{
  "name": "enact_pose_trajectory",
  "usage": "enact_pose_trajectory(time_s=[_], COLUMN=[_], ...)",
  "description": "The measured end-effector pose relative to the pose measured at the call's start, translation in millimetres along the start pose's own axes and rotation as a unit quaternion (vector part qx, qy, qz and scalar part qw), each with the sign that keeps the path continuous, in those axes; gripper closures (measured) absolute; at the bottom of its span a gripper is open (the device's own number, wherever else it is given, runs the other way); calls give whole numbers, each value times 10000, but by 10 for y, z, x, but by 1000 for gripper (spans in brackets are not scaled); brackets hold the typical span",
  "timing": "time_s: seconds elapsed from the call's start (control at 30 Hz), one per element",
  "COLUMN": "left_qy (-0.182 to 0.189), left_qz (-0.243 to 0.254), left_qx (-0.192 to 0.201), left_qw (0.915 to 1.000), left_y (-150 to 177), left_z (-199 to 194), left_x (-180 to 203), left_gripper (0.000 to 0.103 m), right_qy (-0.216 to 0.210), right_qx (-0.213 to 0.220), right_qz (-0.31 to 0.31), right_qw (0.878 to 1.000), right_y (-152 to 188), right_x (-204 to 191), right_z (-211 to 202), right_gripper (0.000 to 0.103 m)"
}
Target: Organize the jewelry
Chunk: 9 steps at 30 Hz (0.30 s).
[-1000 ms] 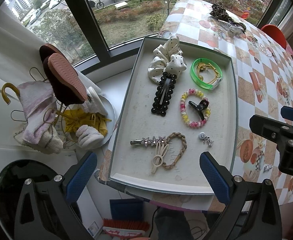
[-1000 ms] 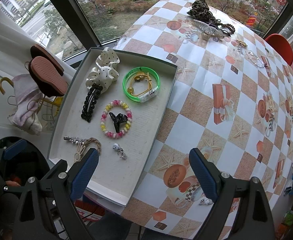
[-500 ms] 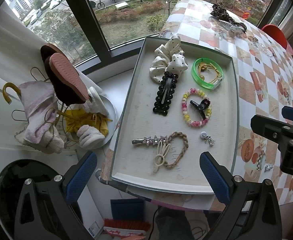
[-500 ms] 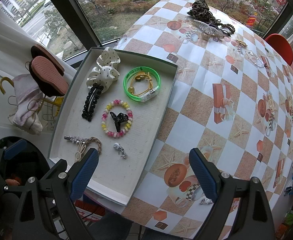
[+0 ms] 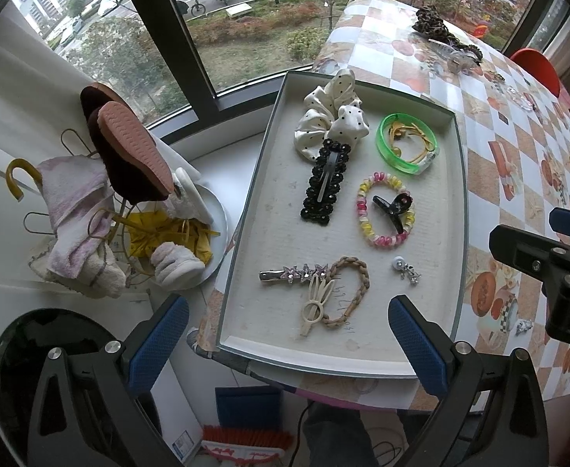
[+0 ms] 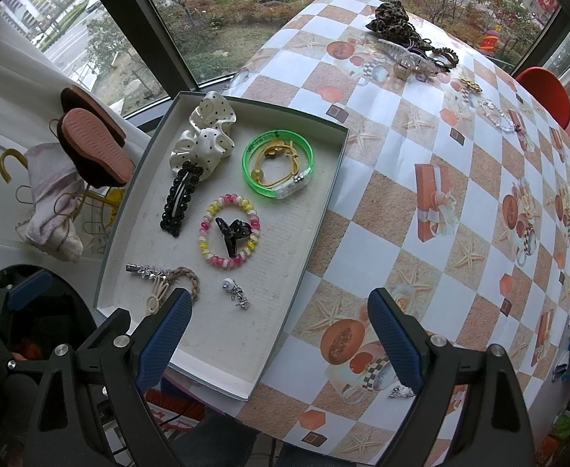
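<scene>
Fingers of both grippers are standing wide apart and holding nothing: the left gripper (image 5: 289,340) is hovering over the near end of the tray (image 5: 246,210), and the right gripper (image 6: 279,334) is hanging over the tray's near right corner and the checked tablecloth (image 6: 413,163).

Most pieces are already lying inside the tray: a polka-dot scrunchie (image 5: 329,116), a black beaded clip (image 5: 324,183), a green bangle (image 5: 405,144), a pink-and-yellow spiral tie (image 5: 384,210) ringing a small black claw clip (image 5: 394,208), a starred clip (image 5: 292,274), a braided tie (image 5: 349,292) and a small earring (image 5: 403,270).

What is waiting, in my judgement, is the loose pile at the far end of the table: a leopard scrunchie (image 6: 392,19), a clear claw clip (image 6: 405,58) and a clear bead bracelet (image 6: 497,114). It is lying well ahead of the right fingers and to their right, so the right hand is the nearer one. A tiny silver charm (image 6: 400,391) is sitting just beside the right gripper's right finger.

Both grippers are tilting down, looking along the table toward the window.
</scene>
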State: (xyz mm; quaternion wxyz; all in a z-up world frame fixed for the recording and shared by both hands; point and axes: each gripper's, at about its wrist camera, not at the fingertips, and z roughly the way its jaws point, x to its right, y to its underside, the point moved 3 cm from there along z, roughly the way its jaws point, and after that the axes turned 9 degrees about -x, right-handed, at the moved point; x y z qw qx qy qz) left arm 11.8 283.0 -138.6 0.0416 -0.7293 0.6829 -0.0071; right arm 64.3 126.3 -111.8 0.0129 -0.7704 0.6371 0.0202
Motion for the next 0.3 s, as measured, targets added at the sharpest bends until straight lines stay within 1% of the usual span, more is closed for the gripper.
enact_pose_trajectory(time_s=[0.3], left_qy=[-19], left_qz=[18], left_qx=[1], left_qw=[10000], left_y=[-3], left_z=[-4], left_x=[19], left_gripper=[0], right_qy=[4], right_qx=[-10], right_qz=[-18], right_qw=[10000], right_y=[-11], right_x=[-44], right_z=[-2], right_gripper=[10])
